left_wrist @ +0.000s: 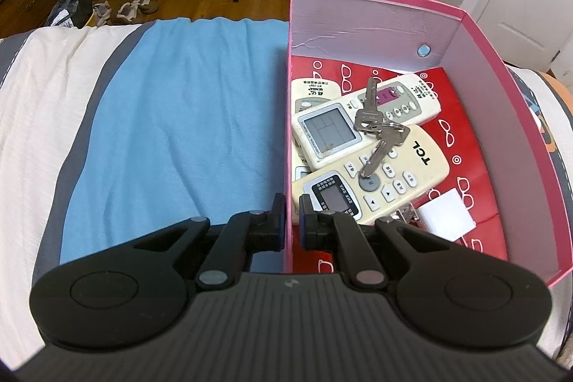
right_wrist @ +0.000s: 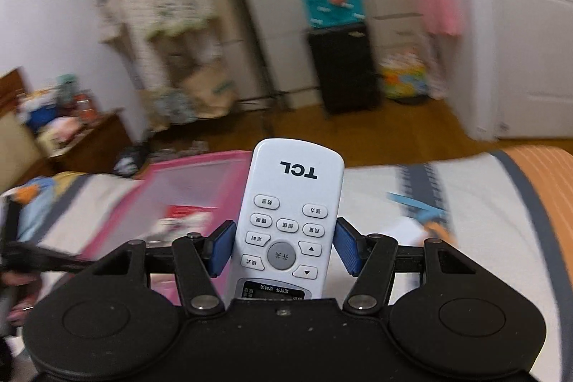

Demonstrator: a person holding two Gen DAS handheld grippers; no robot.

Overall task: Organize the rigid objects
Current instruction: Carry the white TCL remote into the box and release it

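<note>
A pink box (left_wrist: 501,117) stands on the bed and holds several cream remote controls (left_wrist: 394,174), a bunch of keys (left_wrist: 376,127) on top of them and a white block (left_wrist: 446,215). My left gripper (left_wrist: 293,224) is shut on the box's near left wall (left_wrist: 287,131), one finger outside, one inside. My right gripper (right_wrist: 284,247) is shut on a white TCL remote (right_wrist: 290,213) and holds it up above the bed, to the right of the blurred pink box (right_wrist: 186,178).
A blue cloth (left_wrist: 186,117) lies on the bed left of the box, with cream and grey bedding (left_wrist: 46,102) around it. An orange striped cushion (right_wrist: 544,203) is at the right. Bags, a black cabinet (right_wrist: 343,67) and a door stand beyond the bed.
</note>
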